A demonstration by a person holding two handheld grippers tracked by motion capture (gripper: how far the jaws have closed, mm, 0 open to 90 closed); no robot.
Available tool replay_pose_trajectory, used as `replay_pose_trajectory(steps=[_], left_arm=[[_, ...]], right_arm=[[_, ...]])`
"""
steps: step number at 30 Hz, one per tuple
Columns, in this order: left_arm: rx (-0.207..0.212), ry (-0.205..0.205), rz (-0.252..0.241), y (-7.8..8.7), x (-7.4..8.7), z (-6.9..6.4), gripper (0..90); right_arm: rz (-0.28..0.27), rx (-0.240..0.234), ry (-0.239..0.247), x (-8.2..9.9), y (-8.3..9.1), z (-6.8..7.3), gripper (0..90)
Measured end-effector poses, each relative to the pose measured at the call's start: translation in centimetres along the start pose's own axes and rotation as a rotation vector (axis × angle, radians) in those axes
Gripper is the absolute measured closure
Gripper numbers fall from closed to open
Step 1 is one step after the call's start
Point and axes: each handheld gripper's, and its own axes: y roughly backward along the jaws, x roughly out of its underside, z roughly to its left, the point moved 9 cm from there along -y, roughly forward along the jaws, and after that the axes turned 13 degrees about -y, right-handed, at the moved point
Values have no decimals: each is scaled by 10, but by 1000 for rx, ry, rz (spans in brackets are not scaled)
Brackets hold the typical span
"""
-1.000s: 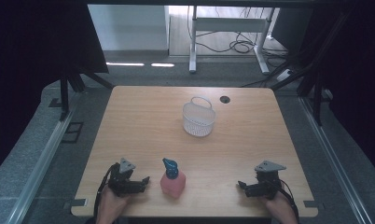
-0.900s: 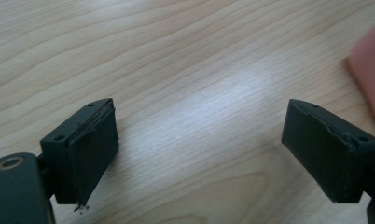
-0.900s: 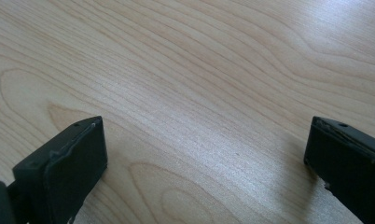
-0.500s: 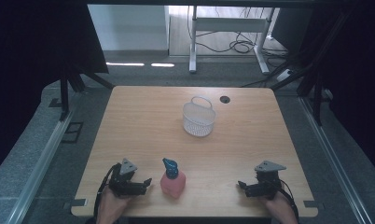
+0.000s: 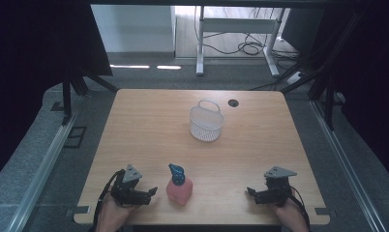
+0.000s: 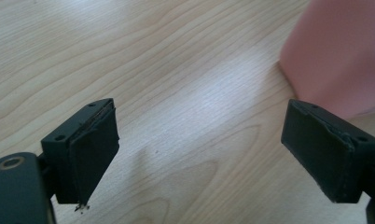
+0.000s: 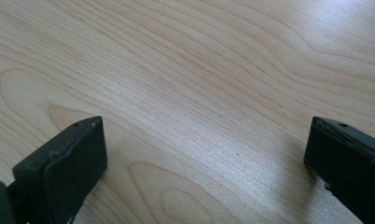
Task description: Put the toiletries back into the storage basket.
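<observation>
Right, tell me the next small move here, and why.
Probably slide the left gripper toward the pink bottle until its fingers straddle it. The bottle stands just beside that gripper, which is open with only bare table between the fingers; in the left gripper view the bottle sits off to one side. The right gripper is open and farther off.

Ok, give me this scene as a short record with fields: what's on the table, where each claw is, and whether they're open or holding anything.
surface: wooden table
nearest thing: pink bottle with a blue top, upright near the front edge
other things: white mesh basket with a handle, farther back near the middle; dark round hole behind it
left claw: open, low at the front edge, just left of the bottle, holding nothing
right claw: open, at the front right, apart from the bottle, holding nothing
contact: neither claw grips anything
</observation>
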Motion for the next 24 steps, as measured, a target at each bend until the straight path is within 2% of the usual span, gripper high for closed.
replay_pose_trajectory(steps=[14, 24], left_arm=[[81, -18, -69, 19, -17, -10, 121], [111, -36, -94, 34, -26, -18, 122]], right_arm=[[0, 1, 0, 0, 0, 0, 0], [0, 2, -1, -1, -1, 0, 0]])
